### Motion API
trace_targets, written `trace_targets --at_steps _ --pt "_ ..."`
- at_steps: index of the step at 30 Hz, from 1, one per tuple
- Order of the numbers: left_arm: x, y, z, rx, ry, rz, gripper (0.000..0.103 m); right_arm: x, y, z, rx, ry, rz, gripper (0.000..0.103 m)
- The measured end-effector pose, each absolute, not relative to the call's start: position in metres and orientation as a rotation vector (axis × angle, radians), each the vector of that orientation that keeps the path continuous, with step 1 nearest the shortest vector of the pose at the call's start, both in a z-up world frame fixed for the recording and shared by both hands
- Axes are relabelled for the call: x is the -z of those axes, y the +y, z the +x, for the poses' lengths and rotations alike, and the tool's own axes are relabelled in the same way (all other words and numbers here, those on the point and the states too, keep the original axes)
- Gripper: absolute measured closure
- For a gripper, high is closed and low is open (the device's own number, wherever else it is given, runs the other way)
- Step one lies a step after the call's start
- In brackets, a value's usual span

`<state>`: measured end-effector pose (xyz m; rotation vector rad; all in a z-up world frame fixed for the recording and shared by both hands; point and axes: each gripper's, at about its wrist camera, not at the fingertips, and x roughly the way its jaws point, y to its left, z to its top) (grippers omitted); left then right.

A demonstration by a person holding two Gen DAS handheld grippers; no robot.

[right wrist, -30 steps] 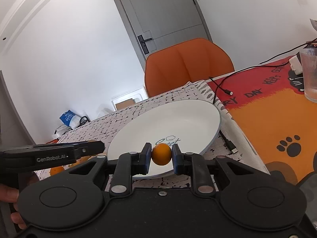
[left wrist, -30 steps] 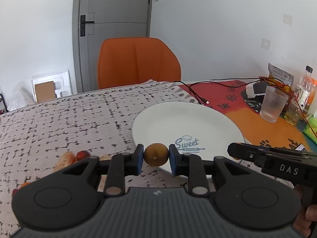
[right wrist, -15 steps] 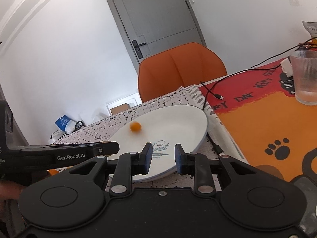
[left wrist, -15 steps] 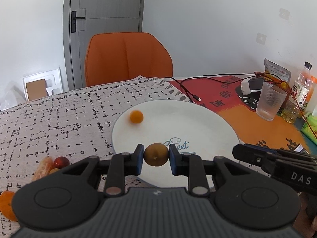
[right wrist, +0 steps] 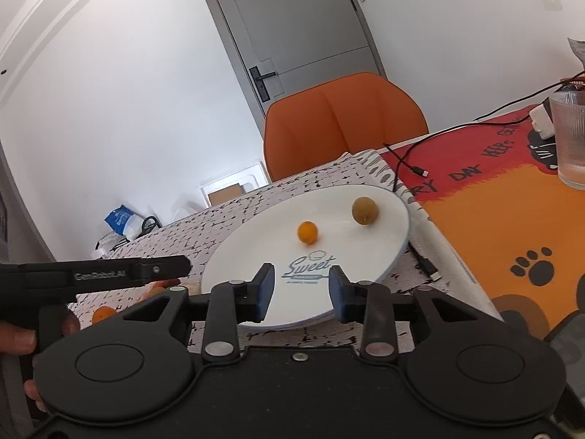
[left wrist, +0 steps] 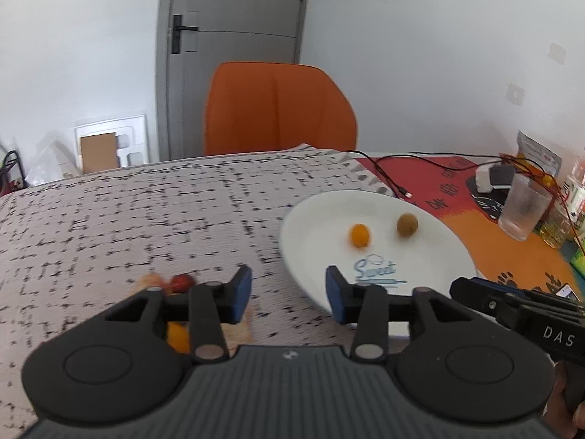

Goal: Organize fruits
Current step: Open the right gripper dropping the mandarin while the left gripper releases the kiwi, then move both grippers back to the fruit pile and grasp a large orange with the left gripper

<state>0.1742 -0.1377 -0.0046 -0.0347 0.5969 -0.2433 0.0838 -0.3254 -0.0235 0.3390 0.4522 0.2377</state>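
On the table, the white plate is seen to carry a small orange fruit and a greenish-brown fruit, lying apart from each other, with a cable end and a ribbed glass beyond its far rim. The left hand-held gripper and the right hand-held gripper have just been opening, and nothing is held between the parted jaws of either. A red fruit and other orange pieces left of the plate are blurred and half hidden behind the left gripper's fingers, while open patterned cloth is left to that side.
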Motion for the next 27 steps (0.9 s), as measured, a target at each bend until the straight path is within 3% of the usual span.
trace_targets --at_steps 6,9,11,17,27 --pt "-0.003 -0.105 0.164 0.182 0.573 -0.062 0.034 0.018 -0.310 0.083 -0.242 0.446 0.318 0.051" --pt "-0.008 -0.087 0.159 0.135 0.559 -0.082 0.023 0.015 -0.304 0.083 -0.249 0.449 0.311 0.037" --pt "-0.011 -0.077 0.155 0.109 0.547 -0.089 0.023 0.012 -0.300 0.083 -0.259 0.447 0.316 0.022" --pt "-0.014 -0.049 0.146 0.045 0.542 -0.112 0.023 0.006 -0.286 0.084 -0.283 0.443 0.310 0.007" --pt "-0.009 -0.015 0.132 -0.013 0.549 -0.139 0.023 0.000 -0.264 0.083 -0.301 0.415 0.292 0.000"
